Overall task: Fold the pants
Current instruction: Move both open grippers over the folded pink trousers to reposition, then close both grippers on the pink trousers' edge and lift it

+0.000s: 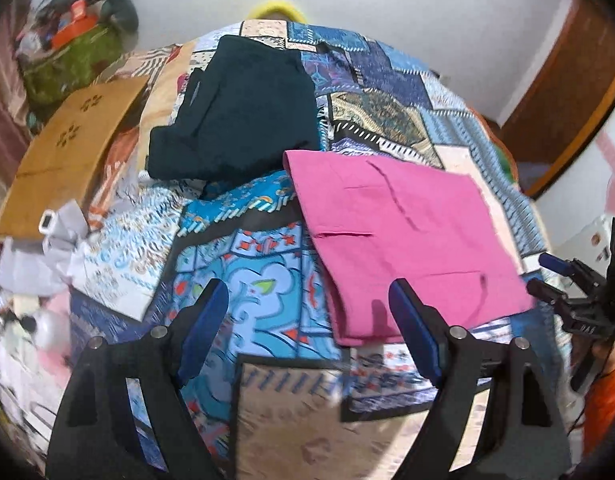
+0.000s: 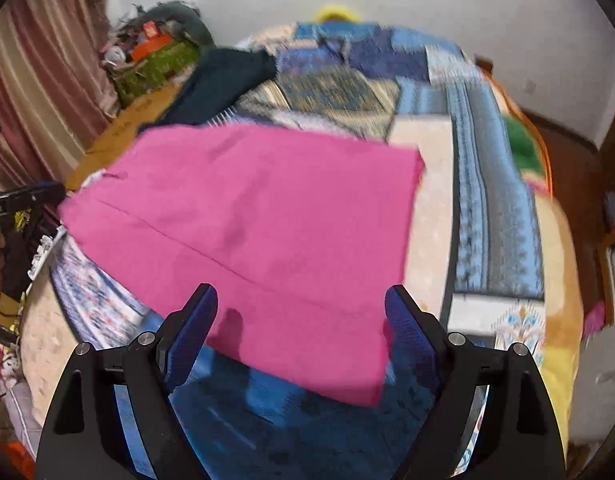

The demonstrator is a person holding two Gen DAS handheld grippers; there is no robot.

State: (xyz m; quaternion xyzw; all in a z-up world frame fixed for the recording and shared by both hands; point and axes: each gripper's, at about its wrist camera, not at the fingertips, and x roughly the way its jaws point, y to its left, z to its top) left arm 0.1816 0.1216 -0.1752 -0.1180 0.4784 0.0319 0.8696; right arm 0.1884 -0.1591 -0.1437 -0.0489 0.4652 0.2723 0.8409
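Left wrist view: the left gripper (image 1: pixel 309 312) has its blue-padded jaws spread wide with nothing between them, hanging above the patchwork quilt (image 1: pixel 243 264). The pink pants (image 1: pixel 403 240) lie folded into a flat rectangle on the quilt, ahead of the gripper and toward its right finger; that finger's tip overlaps the near edge of the fabric in the picture, but whether it touches cannot be told. Farther ahead, beyond the pants and a little left, a dark folded garment (image 1: pixel 235 120) rests on the quilt, just beside the pants' far corner. Well off to the gripper's left lies a brown board (image 1: pixel 67 152), with a green bag (image 1: pixel 67 64) of clutter beyond it. At the far right edge the right gripper (image 1: pixel 547 276) shows, its blue tips apart and clear of the pants.

Right wrist view, blurred: the right gripper (image 2: pixel 301 316) likewise stands spread and empty. The pants (image 2: pixel 259 232) fill the space directly ahead of it, their near edge lying between and just beyond both fingertips, with no pad pressing on the cloth. The dark garment (image 2: pixel 223 80) sits beyond them to the left, and the quilt (image 2: pixel 487 200) runs on to the right.
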